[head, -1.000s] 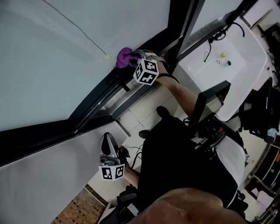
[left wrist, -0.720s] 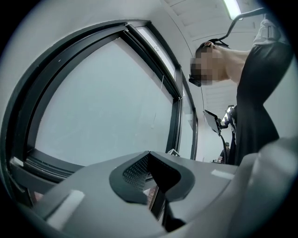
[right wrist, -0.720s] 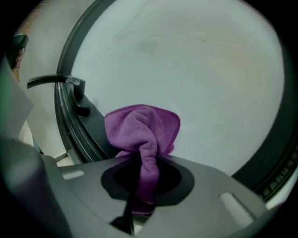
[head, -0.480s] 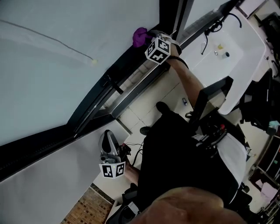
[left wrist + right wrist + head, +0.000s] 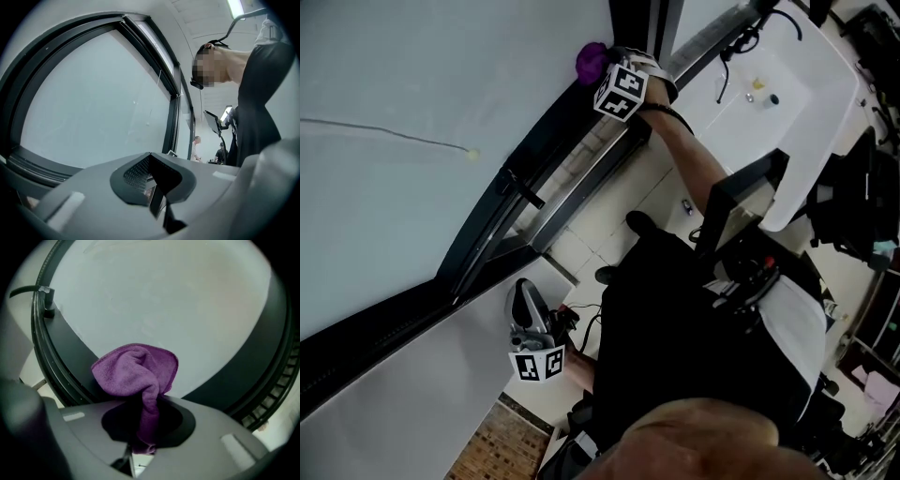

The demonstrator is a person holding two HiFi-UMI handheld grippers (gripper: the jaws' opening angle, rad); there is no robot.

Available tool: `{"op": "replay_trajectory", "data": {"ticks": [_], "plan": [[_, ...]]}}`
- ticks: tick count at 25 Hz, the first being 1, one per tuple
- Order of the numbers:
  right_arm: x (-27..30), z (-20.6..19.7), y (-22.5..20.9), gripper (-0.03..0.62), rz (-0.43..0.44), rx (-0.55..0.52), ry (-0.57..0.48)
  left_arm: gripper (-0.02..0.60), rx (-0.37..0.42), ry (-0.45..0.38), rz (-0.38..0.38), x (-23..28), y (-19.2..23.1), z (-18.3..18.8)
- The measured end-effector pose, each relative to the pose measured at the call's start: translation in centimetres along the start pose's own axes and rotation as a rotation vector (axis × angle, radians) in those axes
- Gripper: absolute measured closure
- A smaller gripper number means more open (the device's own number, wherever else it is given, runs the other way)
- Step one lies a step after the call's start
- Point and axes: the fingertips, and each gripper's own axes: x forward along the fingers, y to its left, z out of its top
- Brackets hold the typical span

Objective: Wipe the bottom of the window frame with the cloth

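A purple cloth (image 5: 590, 62) (image 5: 137, 373) is pinched in my right gripper (image 5: 602, 71) (image 5: 146, 427), which is shut on it. The cloth's bunched end presses against the black bottom rail of the window frame (image 5: 546, 131) (image 5: 70, 357), just below the glass. My left gripper (image 5: 528, 319) (image 5: 154, 194) hangs low beside the person's leg, away from the frame; its jaws stand together with nothing between them. In the left gripper view only the window glass and dark frame show ahead.
A white desk (image 5: 787, 122) with small items and cables stands right of the window. A black monitor or stand (image 5: 733, 211) sits by the person's body. A cord with a bead end (image 5: 470, 153) hangs across the glass. Tiled floor lies below the frame.
My right gripper has slid the cloth along the bottom rail toward the far, upper end of the frame. The left gripper has stayed in place.
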Motion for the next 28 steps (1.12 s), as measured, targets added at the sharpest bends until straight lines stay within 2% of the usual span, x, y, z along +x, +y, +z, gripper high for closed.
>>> {"op": "replay_trajectory", "data": {"ticks": [9, 14, 18, 21, 23, 24, 28], "plan": [[1.3, -1.6, -1.2, 0.534, -0.115, -0.14, 0.111, 0.581, -0.006, -0.004, -0.008, 0.5, -0.1, -0.5], [1.1, -2.9, -1.4, 0.534, -0.123, -0.121, 0.117, 0.581, -0.007, -0.004, -0.015, 0.6, -0.3, -0.8], [0.5, -3.4, -0.7, 0.533, -0.133, -0.113, 0.082, 0.581, -0.008, -0.01, -0.003, -0.3, 0.3, -1.2], [-1.7, -4.4, -0.6, 0.533, -0.121, -0.032, 0.057, 0.581, -0.011, -0.005, -0.014, -0.2, 0.5, -1.3], [-4.5, -4.1, 0.1, 0.533, -0.042, 0.129, -0.02, 0.581, -0.013, -0.003, -0.026, 0.0, 0.8, -1.0], [-6.1, -3.3, 1.0, 0.533, 0.036, 0.238, -0.09, 0.581, -0.014, -0.004, -0.026, -0.1, 0.9, -0.9], [-13.5, 3.4, 6.1, 0.532, 0.5, 0.664, -0.541, 0.581, -0.022, -0.023, 0.009, -1.2, 2.0, -0.8]]}}
